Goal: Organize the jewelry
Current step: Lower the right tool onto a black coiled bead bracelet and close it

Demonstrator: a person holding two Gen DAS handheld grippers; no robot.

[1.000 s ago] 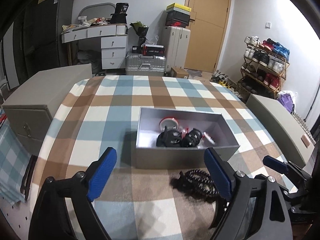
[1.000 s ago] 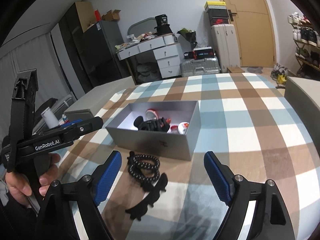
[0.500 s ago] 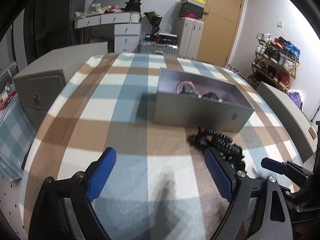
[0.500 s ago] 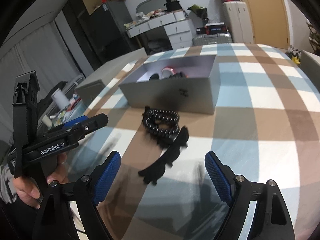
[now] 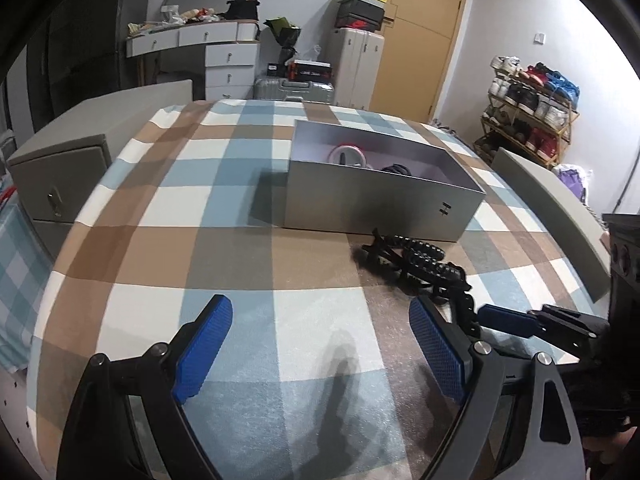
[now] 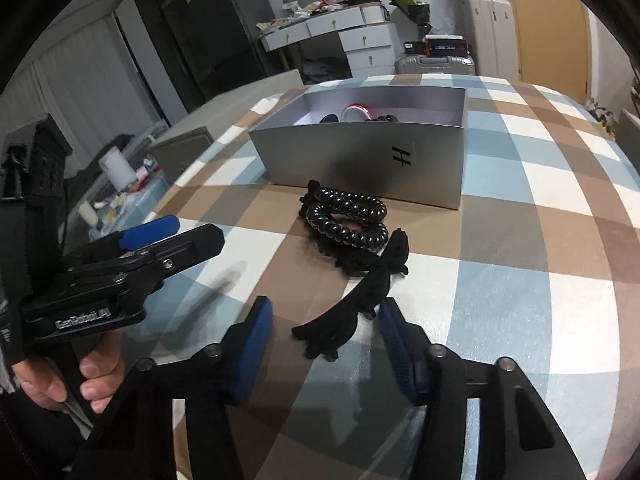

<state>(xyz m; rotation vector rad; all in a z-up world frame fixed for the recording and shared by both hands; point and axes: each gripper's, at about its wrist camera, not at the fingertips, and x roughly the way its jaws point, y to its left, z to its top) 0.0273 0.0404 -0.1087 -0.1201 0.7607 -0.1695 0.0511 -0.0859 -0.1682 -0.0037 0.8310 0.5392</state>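
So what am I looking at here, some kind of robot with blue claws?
No robot: a person holds a hand tool, a gripper, in each hand. Each picture comes from a camera on one gripper, looking along its blue fingers. The left gripper stands open over the checked cloth, holding nothing. The right gripper is closing around the end of a black hair clip, not yet pressing it. Beside the clip lies a black coiled hair tie, in front of an open grey box with a few items already inside. A hand grips the left tool.
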